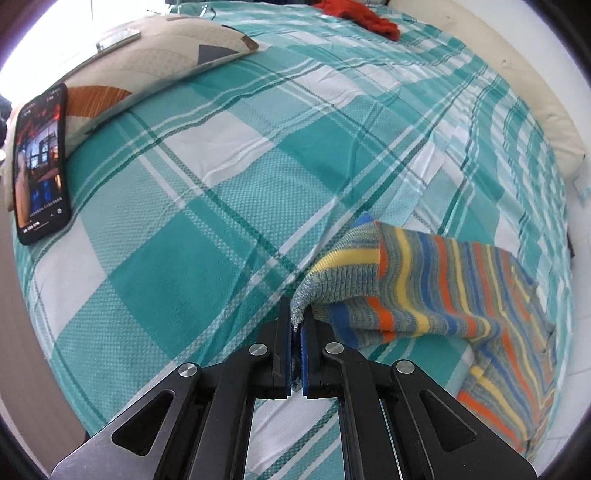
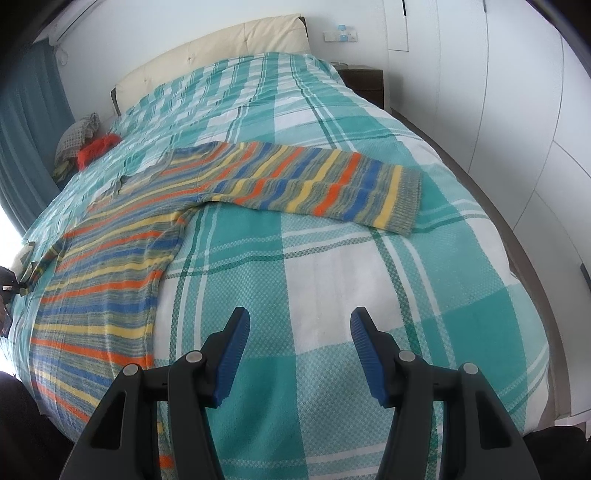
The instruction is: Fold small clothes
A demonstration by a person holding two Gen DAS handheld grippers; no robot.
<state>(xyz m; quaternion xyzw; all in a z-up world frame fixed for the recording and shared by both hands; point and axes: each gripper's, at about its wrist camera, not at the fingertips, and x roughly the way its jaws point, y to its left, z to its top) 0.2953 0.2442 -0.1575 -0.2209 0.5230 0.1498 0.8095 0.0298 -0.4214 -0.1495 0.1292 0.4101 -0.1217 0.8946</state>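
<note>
You are working over one bed (image 2: 332,266) spread with a teal-and-white checked cover, white walls to its right. From the left: one phone (image 1: 40,162), one patterned pillow (image 1: 155,62), one red cloth (image 1: 362,16). One striped sweater (image 2: 122,258) lies flat. Your left gripper (image 1: 298,325) pinches its cuff; your right gripper (image 2: 299,354) gapes empty.
</note>
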